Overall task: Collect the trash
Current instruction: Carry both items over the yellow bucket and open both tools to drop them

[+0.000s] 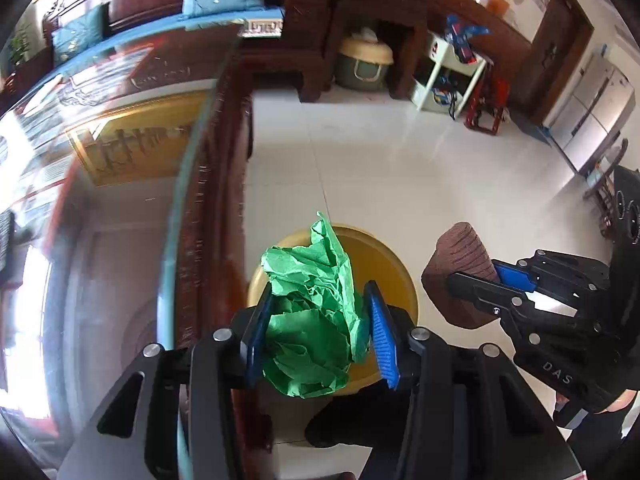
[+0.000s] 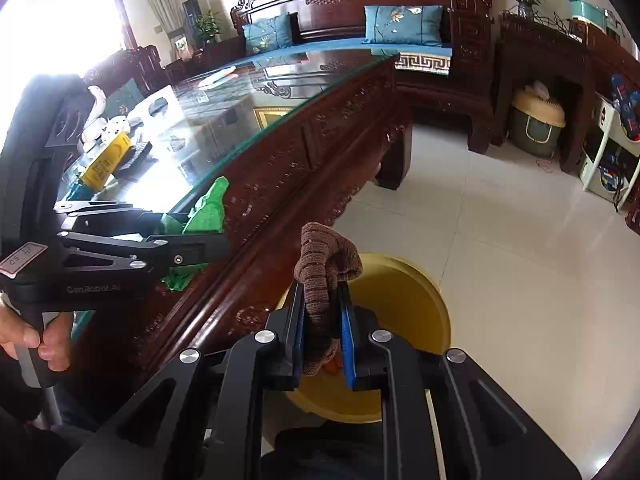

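My left gripper (image 1: 320, 324) is shut on a crumpled green paper ball (image 1: 310, 320) and holds it above a yellow bin (image 1: 384, 264) on the floor beside the table. My right gripper (image 2: 322, 324) is shut on a brown knitted cloth (image 2: 320, 276) and holds it over the same yellow bin (image 2: 404, 300). The right gripper with the brown cloth (image 1: 460, 272) shows at the right of the left wrist view. The left gripper with the green paper (image 2: 208, 208) shows at the left of the right wrist view, over the table edge.
A dark carved wooden table with a glass top (image 2: 256, 120) runs along the left, holding a yellow can (image 2: 106, 160) and other items. A wooden sofa with blue cushions (image 2: 400, 20) stands behind. White tiled floor (image 2: 500, 220) lies to the right, with a shelf (image 1: 448, 76).
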Motion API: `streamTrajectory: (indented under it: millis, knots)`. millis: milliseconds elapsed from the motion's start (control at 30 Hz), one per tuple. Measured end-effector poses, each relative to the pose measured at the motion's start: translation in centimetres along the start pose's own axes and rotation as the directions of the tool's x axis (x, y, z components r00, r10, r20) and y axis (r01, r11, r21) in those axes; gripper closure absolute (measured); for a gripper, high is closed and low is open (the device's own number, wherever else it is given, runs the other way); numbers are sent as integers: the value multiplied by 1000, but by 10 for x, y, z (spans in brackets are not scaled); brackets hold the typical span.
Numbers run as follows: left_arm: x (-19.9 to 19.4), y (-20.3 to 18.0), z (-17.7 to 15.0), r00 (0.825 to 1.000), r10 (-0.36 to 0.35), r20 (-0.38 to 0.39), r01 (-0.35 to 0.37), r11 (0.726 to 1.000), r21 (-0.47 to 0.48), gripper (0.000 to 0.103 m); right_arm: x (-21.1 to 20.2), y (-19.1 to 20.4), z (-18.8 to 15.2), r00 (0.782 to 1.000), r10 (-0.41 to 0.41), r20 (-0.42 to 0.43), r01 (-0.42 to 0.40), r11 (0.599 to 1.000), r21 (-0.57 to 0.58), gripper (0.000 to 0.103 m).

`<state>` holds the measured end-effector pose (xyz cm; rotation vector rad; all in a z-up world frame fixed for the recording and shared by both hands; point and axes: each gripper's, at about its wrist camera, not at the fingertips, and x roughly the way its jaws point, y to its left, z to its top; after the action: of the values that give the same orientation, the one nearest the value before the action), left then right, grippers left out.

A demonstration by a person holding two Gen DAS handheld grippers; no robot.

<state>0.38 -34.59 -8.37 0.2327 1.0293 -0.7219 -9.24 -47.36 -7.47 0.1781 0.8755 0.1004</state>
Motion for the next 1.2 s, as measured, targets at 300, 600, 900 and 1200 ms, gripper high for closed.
streamTrajectory:
  millis: [300, 600, 900, 1200]
  knots:
    - [61, -25, 16, 989, 46, -139, -42, 998, 35, 27, 30, -39, -7, 997, 31, -74, -30, 999, 16, 88]
    - [57, -19, 22, 989, 100, -111, -96, 995, 39, 12, 47, -48, -11, 994, 43, -103, -41, 999, 23, 88]
    - [24, 0, 19, 992, 118, -47, -118, 993, 0, 12, 58, -27, 1, 992, 17, -124, -20, 999, -27, 61]
    - [-23, 33, -3, 993, 119, 20, -118, 992, -44, 13, 57, 8, 10, 989, -70, -131, 60, 995, -81, 44]
